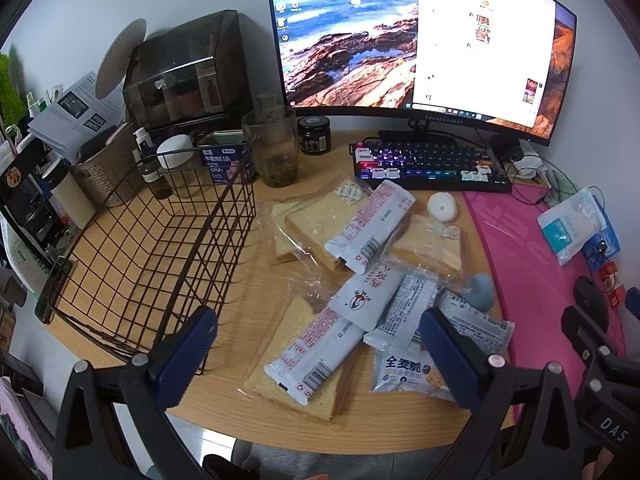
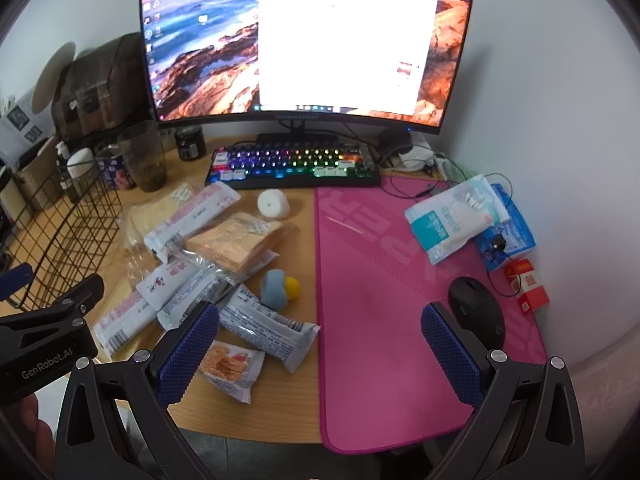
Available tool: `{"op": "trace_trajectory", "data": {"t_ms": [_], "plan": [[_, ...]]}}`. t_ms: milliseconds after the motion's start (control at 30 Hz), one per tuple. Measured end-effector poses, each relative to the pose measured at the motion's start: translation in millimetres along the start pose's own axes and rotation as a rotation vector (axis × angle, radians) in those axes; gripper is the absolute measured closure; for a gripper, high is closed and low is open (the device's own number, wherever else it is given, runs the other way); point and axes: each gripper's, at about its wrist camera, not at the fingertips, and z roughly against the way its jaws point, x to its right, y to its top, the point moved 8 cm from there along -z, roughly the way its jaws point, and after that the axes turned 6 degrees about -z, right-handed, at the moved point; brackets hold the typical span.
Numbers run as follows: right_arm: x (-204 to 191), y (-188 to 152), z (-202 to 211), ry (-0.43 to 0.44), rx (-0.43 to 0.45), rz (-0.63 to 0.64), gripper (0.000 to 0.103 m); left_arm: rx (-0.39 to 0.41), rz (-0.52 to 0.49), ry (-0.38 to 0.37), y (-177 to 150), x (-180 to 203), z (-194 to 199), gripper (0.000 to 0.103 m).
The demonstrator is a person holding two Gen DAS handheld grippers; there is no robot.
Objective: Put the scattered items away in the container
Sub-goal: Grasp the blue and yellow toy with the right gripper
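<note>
A black wire basket [image 1: 152, 240] stands on the left of the wooden desk, also in the right wrist view [image 2: 68, 228]. Scattered beside it are bagged bread slices [image 1: 320, 220], white snack packets [image 1: 368, 228], a cracker packet [image 1: 404, 372] [image 2: 232, 368], a round white item [image 1: 442, 207] [image 2: 273, 204] and a small blue plush toy [image 1: 482, 290] [image 2: 276, 286]. My left gripper [image 1: 320, 354] is open, above the near packets and bread. My right gripper [image 2: 320, 354] is open and empty over the pink mat's left edge [image 2: 380, 280].
A monitor [image 1: 400, 40] and lit keyboard [image 1: 428, 164] stand at the back. A smoky cup [image 1: 274, 148], dark jar [image 1: 314, 134] and organisers crowd the back left. On the pink mat lie a black mouse [image 2: 476, 310], tissue packs [image 2: 452, 220] and a red box [image 2: 528, 290].
</note>
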Motion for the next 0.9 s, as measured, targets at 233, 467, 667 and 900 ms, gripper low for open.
{"op": "trace_trajectory", "data": {"t_ms": [233, 467, 667, 900], "plan": [[1, -2, -7, 0.006, -0.012, -0.006, 0.000, -0.008, -0.003, -0.009, -1, 2, -3, 0.002], [-3, 1, -18, 0.118, 0.014, 0.073, 0.000, -0.006, -0.001, -0.008, -1, -1, -7, 0.002], [0, -6, -51, 0.140, -0.006, 0.171, 0.009, -0.039, -0.019, -0.039, -4, 8, -23, 0.002], [-18, -19, -108, 0.191, -0.094, 0.253, 0.018, -0.070, -0.012, -0.059, -4, 12, -40, 0.002]]}}
